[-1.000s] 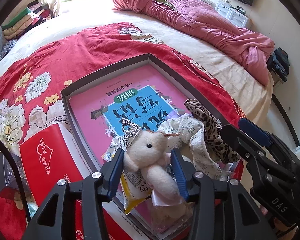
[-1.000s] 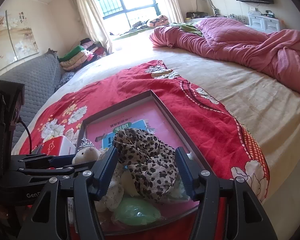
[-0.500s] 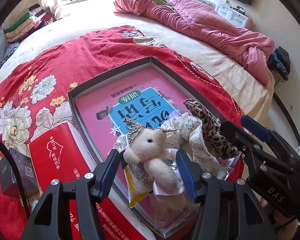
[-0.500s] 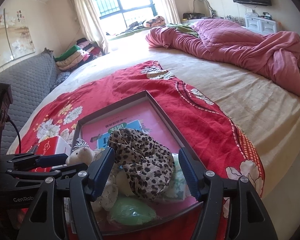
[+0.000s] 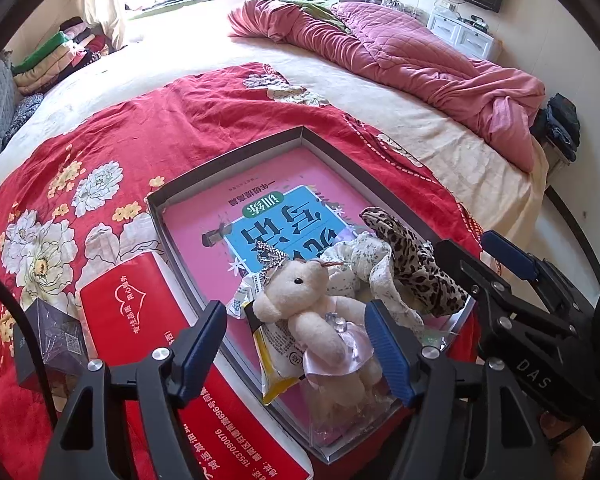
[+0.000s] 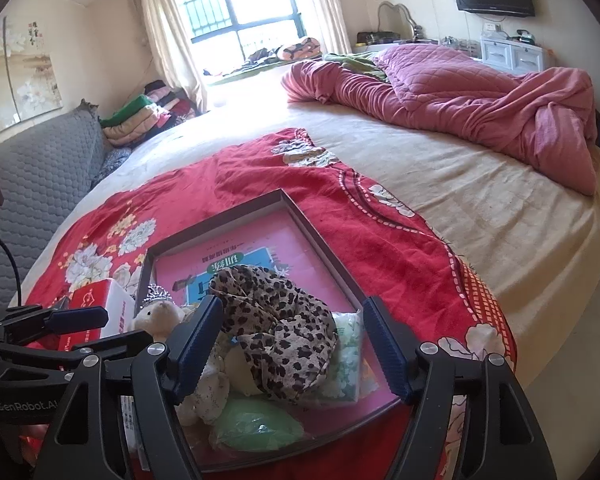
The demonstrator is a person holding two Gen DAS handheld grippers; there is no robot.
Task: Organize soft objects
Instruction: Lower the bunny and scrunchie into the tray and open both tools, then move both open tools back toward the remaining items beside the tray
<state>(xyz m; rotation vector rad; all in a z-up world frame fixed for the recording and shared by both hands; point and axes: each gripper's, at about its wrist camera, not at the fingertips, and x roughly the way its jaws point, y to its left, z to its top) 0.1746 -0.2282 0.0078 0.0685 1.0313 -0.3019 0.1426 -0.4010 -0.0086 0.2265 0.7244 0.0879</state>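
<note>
A cream teddy bear [image 5: 312, 312] in a pink skirt lies in a shallow grey tray [image 5: 236, 152] on a pink book [image 5: 236, 216]. A white floral cloth [image 5: 364, 264] and a leopard-print cloth [image 5: 416, 260] lie beside it. My left gripper [image 5: 300, 340] is open, its fingers either side of the bear, not touching. My right gripper [image 6: 290, 340] is open around the leopard cloth [image 6: 284, 320], above it. A green soft item [image 6: 256, 426] lies at the tray's near edge [image 6: 320, 444]. The bear [image 6: 158, 316] shows at left.
The tray sits on a red floral blanket [image 5: 100, 152] on a round bed. A red box [image 5: 140, 320] and a dark small box [image 5: 48, 340] lie left of the tray. A pink quilt [image 5: 400, 52] is bunched at the far side. A snack packet [image 5: 276, 356] lies under the bear.
Both grippers have opened wider and drawn back and up from the pile. The bear and leopard cloth stay in the tray.
</note>
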